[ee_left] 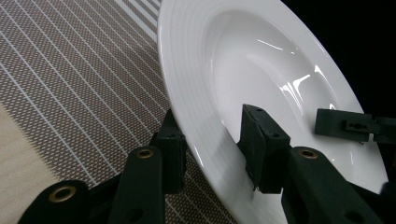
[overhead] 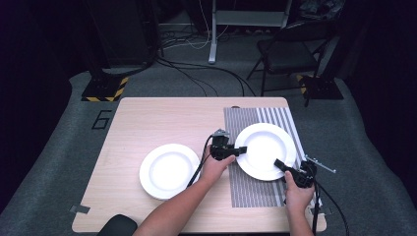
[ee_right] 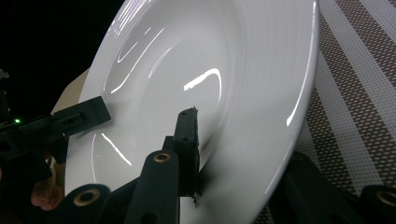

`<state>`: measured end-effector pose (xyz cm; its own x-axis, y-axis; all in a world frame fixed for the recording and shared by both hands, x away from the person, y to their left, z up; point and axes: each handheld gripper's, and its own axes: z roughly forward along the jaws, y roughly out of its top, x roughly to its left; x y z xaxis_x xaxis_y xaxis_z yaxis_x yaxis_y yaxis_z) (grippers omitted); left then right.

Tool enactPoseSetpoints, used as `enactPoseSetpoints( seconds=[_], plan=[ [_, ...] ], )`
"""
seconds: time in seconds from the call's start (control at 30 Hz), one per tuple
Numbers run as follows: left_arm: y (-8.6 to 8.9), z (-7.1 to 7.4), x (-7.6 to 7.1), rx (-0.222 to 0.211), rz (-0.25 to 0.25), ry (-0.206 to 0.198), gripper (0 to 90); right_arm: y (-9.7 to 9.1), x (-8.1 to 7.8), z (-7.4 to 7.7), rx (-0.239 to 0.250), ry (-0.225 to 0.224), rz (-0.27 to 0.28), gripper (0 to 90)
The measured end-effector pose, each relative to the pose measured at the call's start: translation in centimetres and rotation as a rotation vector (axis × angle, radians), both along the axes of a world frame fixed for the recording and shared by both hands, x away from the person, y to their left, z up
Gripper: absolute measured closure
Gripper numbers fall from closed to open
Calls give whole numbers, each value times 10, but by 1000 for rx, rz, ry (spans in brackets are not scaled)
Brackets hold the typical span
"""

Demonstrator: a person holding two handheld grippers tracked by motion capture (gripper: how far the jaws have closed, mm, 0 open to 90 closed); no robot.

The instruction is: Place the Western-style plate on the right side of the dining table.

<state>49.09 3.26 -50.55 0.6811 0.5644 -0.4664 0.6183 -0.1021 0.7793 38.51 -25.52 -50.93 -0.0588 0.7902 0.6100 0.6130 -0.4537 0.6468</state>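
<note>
A deep white ceramic plate with a ribbed rim (overhead: 264,150) sits over the grey striped woven placemat (overhead: 246,189) on the right half of the pale wooden table (overhead: 147,118), its rim gripped from two sides. The left gripper (overhead: 239,151) is clamped on the plate's left edge, one jaw under the rim and one inside the bowl, and the right gripper (overhead: 279,164) is clamped on its near-right edge in the same way. A second, flat white round plate (overhead: 168,170) lies to the left on the bare wood, well apart from both grippers.
</note>
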Motion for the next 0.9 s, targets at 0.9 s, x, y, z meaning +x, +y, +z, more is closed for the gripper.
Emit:
enactPoseSetpoints(
  seconds=[0.9],
  plan=[
    [-8,-16,9,39,26,10,597,-3,12,-16,-50,23,5,678]
  ],
)
